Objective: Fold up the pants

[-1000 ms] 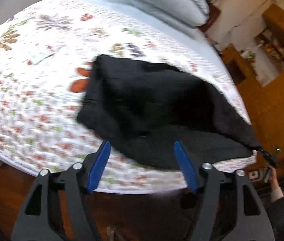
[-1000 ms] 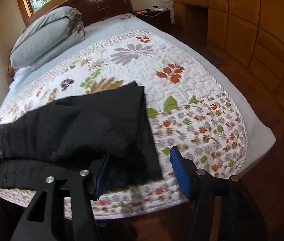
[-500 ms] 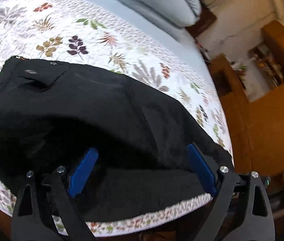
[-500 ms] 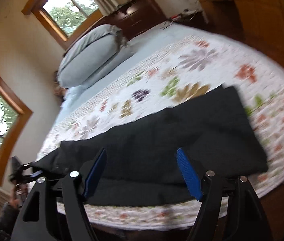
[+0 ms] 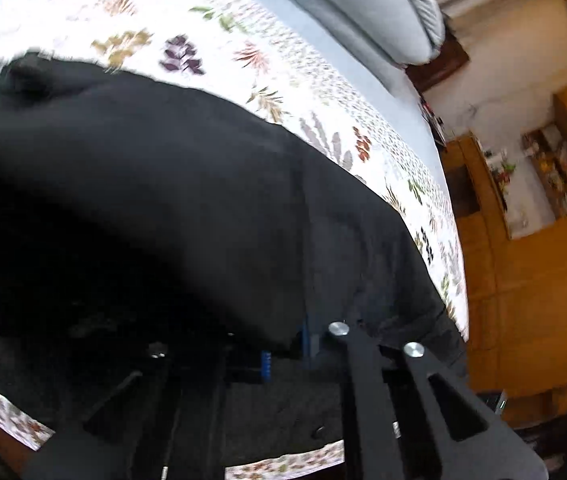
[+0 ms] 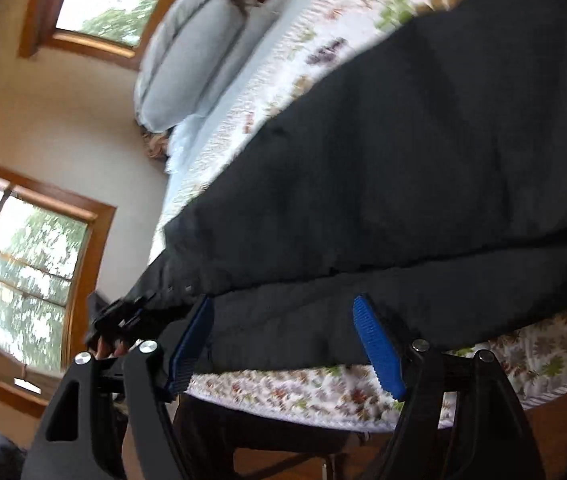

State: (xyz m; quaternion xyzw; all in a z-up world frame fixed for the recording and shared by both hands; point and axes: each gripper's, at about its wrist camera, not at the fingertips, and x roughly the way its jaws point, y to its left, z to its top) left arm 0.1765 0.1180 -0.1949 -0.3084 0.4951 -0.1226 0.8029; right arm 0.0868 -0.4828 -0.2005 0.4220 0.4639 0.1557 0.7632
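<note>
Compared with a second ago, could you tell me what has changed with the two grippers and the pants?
The left gripper moved in over the near edge of the black pants and closed; its jaws, open a second ago, are now shut on the fabric. The right gripper swung in low toward the near edge, with its jaws open and nothing gripped. The pants remain spread on the floral quilt.

Black pants (image 6: 403, 168) cover the near strip of the flowered quilt (image 5: 267, 52), up to the bed's edge. Beyond them the quilt lies bare as far as the grey pillow (image 5: 363, 4) at the head. The right gripper (image 6: 287, 344) stands wide at the pants' near edge; the left gripper (image 5: 283, 356), clamped on their fabric, occupies the far end.
</note>
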